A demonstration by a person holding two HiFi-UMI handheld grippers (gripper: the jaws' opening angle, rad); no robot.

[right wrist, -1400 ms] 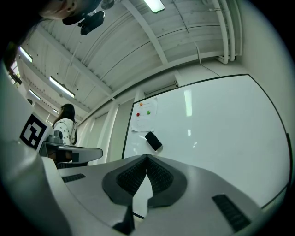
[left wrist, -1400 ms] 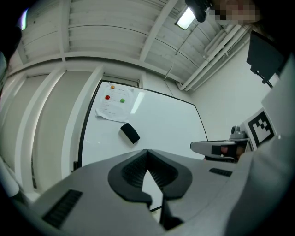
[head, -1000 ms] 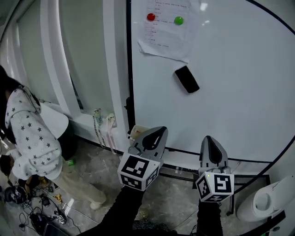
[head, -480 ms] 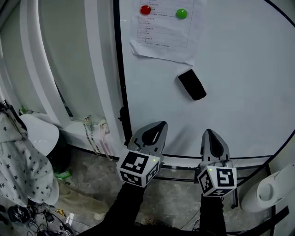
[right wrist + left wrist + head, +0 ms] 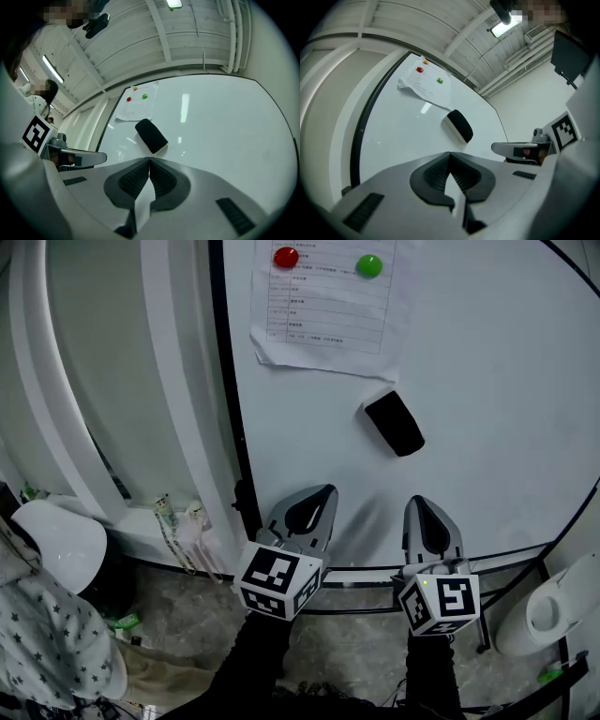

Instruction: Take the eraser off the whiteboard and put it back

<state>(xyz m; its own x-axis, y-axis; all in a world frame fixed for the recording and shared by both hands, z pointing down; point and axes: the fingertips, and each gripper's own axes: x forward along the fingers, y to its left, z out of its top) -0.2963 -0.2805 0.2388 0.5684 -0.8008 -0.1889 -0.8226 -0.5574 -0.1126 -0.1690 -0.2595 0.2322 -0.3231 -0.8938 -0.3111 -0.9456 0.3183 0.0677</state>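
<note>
Because not yet at the black oblong eraser (image 5: 394, 423) clinging mid-frame to the glossy white whiteboard (image 5: 497, 381), held low with left gripper (image 5: 317, 502) and right gripper (image 5: 422, 512) both closed, empty.

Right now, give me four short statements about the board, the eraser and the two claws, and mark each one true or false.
1. The eraser sits on the whiteboard, just below the sheet of paper. True.
2. The right claw holds the eraser. False: its jaws are shut on nothing, and the eraser is apart from it, up on the whiteboard.
3. The left claw is shut and empty. True.
4. Both magnets on the sheet of paper are red. False: one is a red magnet, the other a green magnet.
</note>
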